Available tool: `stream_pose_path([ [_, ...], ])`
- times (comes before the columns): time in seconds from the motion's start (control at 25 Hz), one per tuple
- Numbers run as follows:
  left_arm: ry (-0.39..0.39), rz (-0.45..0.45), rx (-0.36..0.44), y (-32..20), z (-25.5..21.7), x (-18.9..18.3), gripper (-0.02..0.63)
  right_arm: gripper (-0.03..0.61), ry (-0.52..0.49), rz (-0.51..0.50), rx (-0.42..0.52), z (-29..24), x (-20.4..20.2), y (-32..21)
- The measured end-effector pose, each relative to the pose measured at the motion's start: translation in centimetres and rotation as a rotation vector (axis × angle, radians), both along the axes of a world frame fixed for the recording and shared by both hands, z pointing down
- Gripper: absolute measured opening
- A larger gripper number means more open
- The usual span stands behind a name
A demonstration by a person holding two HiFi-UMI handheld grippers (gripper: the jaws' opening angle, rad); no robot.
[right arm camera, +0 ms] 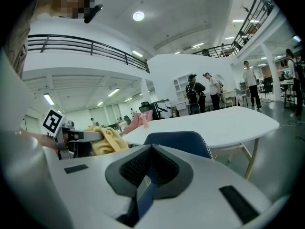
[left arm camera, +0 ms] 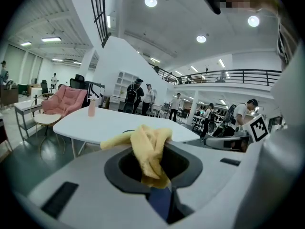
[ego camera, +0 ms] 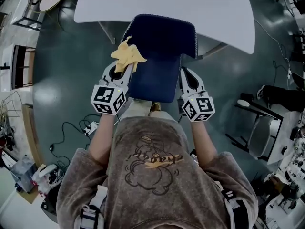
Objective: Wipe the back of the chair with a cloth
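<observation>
Left gripper (ego camera: 119,70) holds a bunched yellow cloth (ego camera: 127,54) against the left side of the blue chair (ego camera: 159,56) back. Right gripper (ego camera: 188,78) sits just beside the chair's right edge. The chair's far end is tucked under a white table (ego camera: 167,6).

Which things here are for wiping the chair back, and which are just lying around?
For the job: yellow cloth, blue chair back, left gripper clamped on the cloth.
Just lying about: white table, pink bottle, pink armchair.
</observation>
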State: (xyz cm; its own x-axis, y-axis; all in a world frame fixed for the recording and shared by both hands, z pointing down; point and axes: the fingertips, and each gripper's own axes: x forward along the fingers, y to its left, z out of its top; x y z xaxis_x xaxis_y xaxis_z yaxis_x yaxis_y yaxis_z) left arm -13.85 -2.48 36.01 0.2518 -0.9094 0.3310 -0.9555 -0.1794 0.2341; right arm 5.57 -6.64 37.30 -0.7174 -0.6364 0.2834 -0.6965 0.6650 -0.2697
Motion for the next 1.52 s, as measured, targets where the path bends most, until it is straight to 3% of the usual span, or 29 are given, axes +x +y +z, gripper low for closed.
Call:
stream_pose_path([
  [0.64, -0.049, 0.011, -0.089, -7.2, 7.5, -4.5, 0.081, 0.027, 0.017, 0.027, -0.024, 2.2, -2.2, -2.8],
  [0.96, -0.124, 0.025, -0.142, -11.7, 11.9, -5.5, 0.081, 0.026, 0.027, 0.055, -0.034, 2.2, -1.7, -3.9],
  [1.52, -0.105, 0.069, -0.254, -16.0, 17.5, -5.8, 0.081, 0.026, 0.042, 0.092, -0.041, 2.3, -0.7, -5.5],
])
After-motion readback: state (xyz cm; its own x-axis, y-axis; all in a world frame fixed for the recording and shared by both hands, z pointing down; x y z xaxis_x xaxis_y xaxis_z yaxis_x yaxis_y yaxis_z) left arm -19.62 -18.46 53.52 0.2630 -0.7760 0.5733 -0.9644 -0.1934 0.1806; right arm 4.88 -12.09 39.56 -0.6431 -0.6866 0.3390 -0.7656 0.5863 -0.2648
